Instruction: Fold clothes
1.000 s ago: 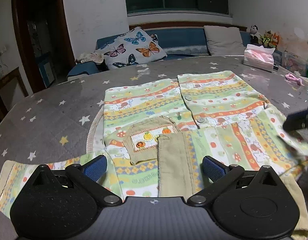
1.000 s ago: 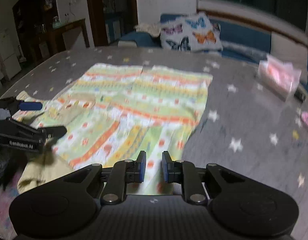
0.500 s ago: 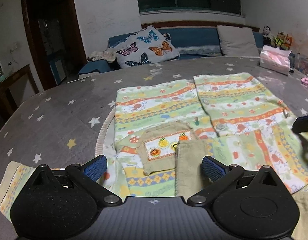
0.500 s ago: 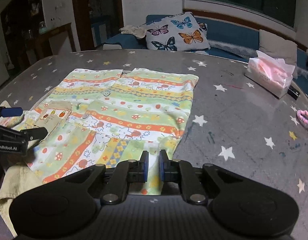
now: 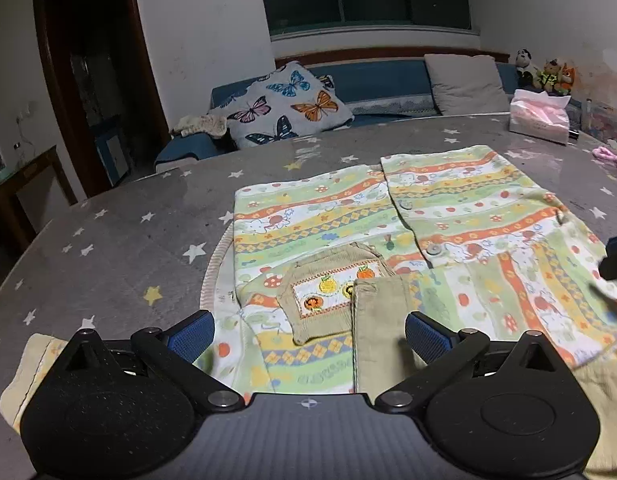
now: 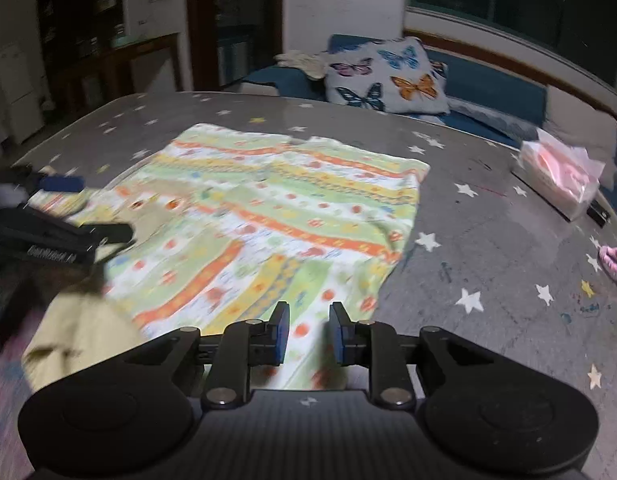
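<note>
A striped green, orange and yellow child's garment (image 5: pixel 408 232) lies spread on the grey star-patterned table (image 5: pixel 120 248), with a khaki pocket patch (image 5: pixel 328 292) and a khaki strip (image 5: pixel 378 332) near its front edge. It also shows in the right wrist view (image 6: pixel 276 216). My left gripper (image 5: pixel 308 334) is wide open and empty, just above the garment's near edge. My right gripper (image 6: pixel 308 332) is partly open over the garment's near right corner, with nothing between its pads. The left gripper (image 6: pixel 56 236) shows at the left of the right wrist view.
A pink tissue pack (image 5: pixel 540 116) and a pink hair tie (image 6: pixel 614 264) lie at the table's far right. A butterfly pillow (image 5: pixel 284 104) sits on the blue sofa behind. A yellow cloth (image 6: pixel 76 340) lies at the near left edge.
My right gripper's jaws have opened from nearly shut to a small gap, and it has shifted over the garment's corner. My left gripper stays wide open and has drawn back slightly.
</note>
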The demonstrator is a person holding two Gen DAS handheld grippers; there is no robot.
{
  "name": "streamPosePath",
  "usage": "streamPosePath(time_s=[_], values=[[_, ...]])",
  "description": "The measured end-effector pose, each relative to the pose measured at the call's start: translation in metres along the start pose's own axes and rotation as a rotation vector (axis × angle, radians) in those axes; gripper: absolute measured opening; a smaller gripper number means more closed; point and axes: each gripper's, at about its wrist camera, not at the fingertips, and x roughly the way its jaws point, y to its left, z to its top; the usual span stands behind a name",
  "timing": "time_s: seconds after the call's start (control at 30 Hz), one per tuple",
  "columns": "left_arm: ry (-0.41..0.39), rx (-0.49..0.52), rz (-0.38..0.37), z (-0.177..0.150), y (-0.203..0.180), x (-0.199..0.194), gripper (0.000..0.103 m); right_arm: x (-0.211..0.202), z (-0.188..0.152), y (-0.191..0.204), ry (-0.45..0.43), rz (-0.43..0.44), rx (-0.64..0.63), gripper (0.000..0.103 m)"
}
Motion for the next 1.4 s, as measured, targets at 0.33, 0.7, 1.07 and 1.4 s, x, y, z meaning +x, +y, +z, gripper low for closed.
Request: streamPosePath(time_s=[0.33, 0.7, 1.07, 1.4], values=[[-0.003, 0.024, -0.013, -0.018, -0.006, -0.015, 0.103, -0.020, -0.027, 0.028, 0.007, -0.027, -0.120, 0.032], [-0.008, 0.005, -0.020, -0.028, -0.001, -0.023, 0.103, -0.011, -0.023, 0.045, 0.004, 0.005, -0.155, 0.032], [-0.011, -0.147, 0.043, -0.029, 0.042, -0.038, 0.103, 0.014, 0.003, 0.077, -0.045, 0.130, -0.153, 0.032], [0.014, -0.410, 0.275, -0.058, 0.142, -0.053, 0.089, 0.023, 0.005, 0.092, -0.041, 0.168, -0.158, 0.033]])
